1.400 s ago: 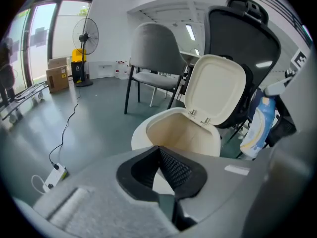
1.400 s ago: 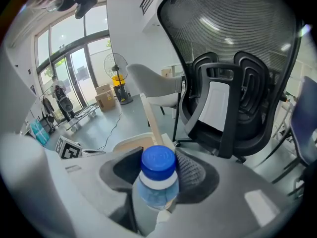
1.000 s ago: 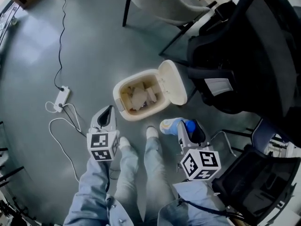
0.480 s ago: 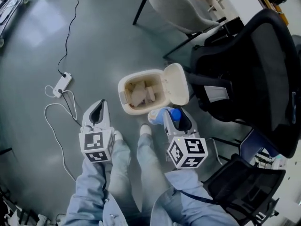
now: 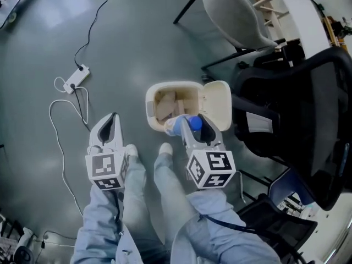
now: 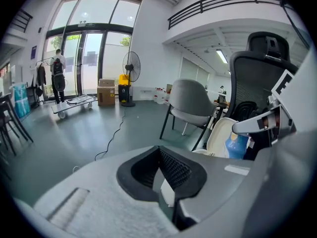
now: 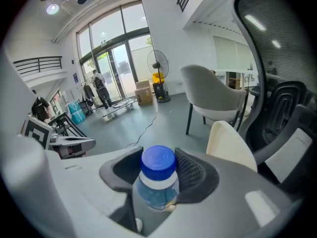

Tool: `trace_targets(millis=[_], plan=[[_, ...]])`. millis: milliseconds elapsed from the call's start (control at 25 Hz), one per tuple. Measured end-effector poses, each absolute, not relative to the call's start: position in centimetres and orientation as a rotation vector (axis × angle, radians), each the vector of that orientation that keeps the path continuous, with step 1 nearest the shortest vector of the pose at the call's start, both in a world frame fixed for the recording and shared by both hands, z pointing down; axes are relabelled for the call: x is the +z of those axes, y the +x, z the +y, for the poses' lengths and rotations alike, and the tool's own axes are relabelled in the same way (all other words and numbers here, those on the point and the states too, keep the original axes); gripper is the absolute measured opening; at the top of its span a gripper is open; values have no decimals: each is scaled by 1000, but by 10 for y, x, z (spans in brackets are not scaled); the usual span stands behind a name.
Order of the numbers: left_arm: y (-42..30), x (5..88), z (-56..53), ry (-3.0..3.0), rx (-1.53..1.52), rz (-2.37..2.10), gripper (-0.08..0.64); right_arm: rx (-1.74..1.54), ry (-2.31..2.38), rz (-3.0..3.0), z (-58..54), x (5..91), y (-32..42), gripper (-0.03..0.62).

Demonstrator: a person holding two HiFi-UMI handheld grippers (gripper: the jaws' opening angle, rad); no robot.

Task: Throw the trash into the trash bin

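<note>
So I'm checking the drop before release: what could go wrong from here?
The bottle in the right gripper hangs over the trash bin's near rim, not its middle; released now, it might clip the rim and roll onto the floor. The bin already holds scraps, so the bottle could bounce out.
</note>
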State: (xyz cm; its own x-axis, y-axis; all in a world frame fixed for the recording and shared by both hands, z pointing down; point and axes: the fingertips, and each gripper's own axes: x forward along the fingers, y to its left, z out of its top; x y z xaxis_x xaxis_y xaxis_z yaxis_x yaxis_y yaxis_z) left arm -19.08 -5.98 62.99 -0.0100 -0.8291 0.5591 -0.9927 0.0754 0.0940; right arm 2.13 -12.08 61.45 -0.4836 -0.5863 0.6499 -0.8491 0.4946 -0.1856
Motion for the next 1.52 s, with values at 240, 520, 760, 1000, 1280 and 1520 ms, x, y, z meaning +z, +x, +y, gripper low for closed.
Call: trace_targets(millis=[240, 520, 760, 1000, 1280, 1520], plan=[[-203, 648, -53, 1707, 435, -1953, 9, 647, 1111, -2226, -138, 635, 12, 202], [-212, 675, -50, 1668, 376, -1989, 9, 602, 1178, -2199, -158, 678, 6, 202], [-219, 688, -43, 1646, 387, -1974, 9, 561, 1172, -2168, -168, 738, -4, 202], [-223, 695, -37, 1640, 408, -1960, 9, 519, 1099, -2170, -172, 783, -10, 202], [-216, 694, -35, 1657, 408, -1948, 9, 426, 1014, -2169, -170, 794, -9, 202], [-209, 694, -32, 1662, 397, -1945, 9, 424, 982, -2174, -168, 795, -5, 235]])
